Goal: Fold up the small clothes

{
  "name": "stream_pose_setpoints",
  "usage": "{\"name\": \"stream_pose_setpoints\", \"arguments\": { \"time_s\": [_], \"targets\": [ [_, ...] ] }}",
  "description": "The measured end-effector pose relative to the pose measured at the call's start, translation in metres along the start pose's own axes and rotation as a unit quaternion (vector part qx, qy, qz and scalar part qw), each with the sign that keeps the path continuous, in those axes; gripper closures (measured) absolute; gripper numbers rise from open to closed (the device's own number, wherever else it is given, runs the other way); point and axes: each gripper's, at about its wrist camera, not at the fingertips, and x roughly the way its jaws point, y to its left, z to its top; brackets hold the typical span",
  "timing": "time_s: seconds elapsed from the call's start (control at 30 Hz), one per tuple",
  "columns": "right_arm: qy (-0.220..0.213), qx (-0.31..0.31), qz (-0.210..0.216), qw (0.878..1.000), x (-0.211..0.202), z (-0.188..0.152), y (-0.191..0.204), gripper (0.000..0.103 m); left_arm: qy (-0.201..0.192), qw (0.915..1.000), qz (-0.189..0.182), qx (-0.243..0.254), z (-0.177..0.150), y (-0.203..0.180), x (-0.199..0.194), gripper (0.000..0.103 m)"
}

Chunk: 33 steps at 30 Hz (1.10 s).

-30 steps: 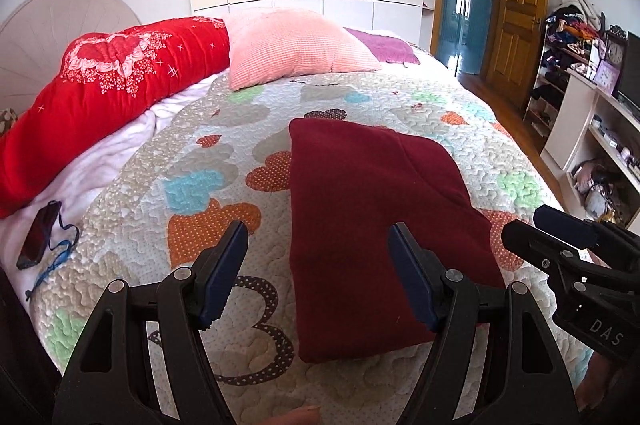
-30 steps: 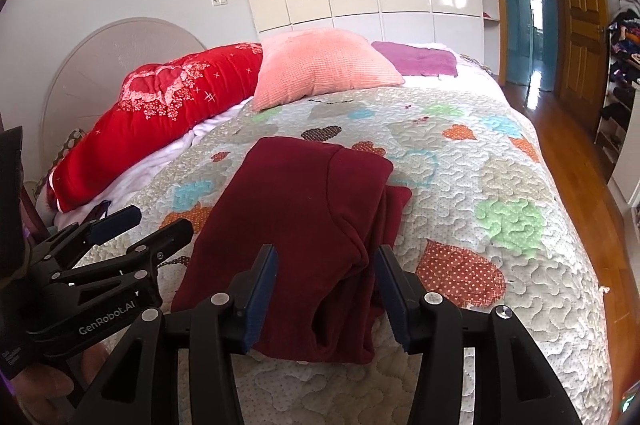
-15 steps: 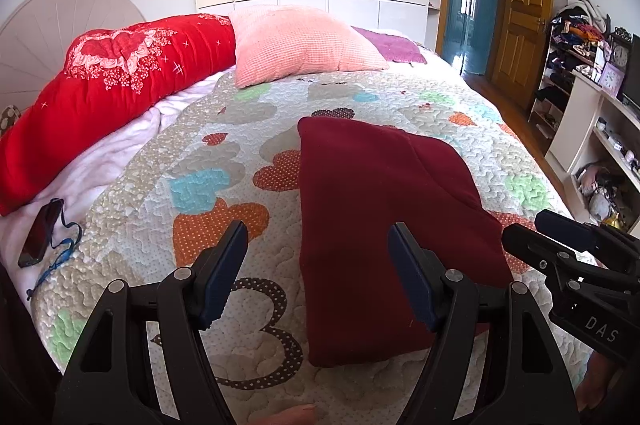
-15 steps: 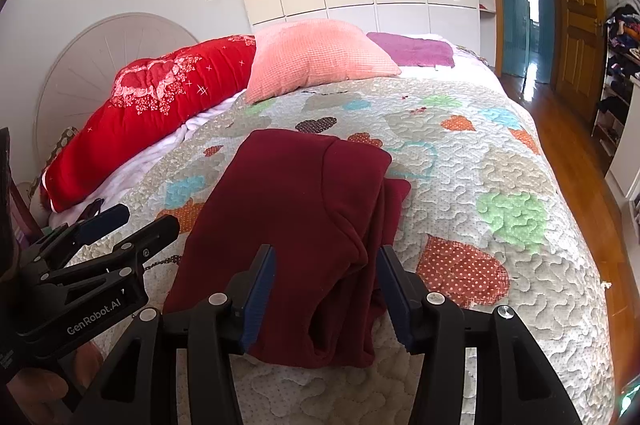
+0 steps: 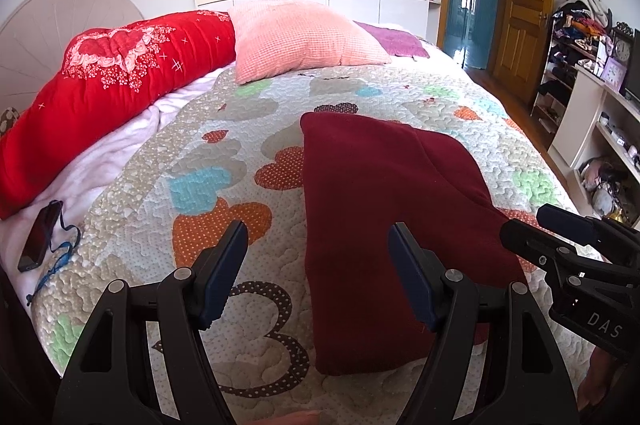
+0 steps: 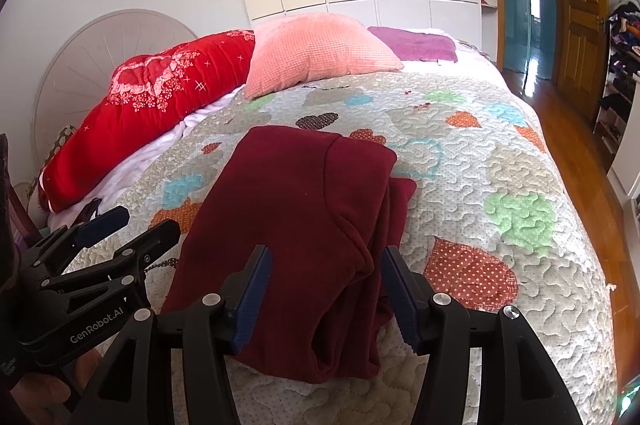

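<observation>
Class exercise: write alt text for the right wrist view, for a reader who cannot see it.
A folded dark red garment lies on a heart-patterned quilt, with the right gripper hovering open over its near edge. The left gripper shows at lower left, and a pink pillow lies behind.

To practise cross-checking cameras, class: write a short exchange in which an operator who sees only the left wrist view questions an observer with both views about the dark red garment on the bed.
Operator: Does the garment's right edge lie flat?
Observer: No. The right wrist view shows the dark red garment with a lower layer sticking out past the folded top layer.
Operator: Is the right claw gripping it?
Observer: No. The right claw is open, its fingers framing the bunched near edge.
</observation>
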Motion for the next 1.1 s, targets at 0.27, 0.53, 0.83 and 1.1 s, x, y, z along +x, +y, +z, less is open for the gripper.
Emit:
{"name": "stream_pose_setpoints", "arguments": {
  "time_s": [0.27,0.53,0.83,1.1],
  "targets": [
    [0.005,0.002,0.001,1.000,0.006,0.002,-0.001,0.048,0.007,1.0000,-0.002,0.003,-0.001,-0.002,0.007,0.030],
    [0.010,0.003,0.002,1.000,0.011,0.002,-0.001,0.048,0.011,0.9999,0.000,0.004,-0.002,-0.002,0.012,0.030],
    [0.013,0.005,0.005,1.000,0.014,0.002,-0.002,0.048,0.012,0.9999,0.002,0.005,-0.002,-0.002,0.014,0.030],
    [0.014,0.006,0.007,1.000,0.015,0.002,-0.002,0.047,0.013,0.9999,0.001,0.004,-0.003,-0.002,0.016,0.030]
  ]
}}
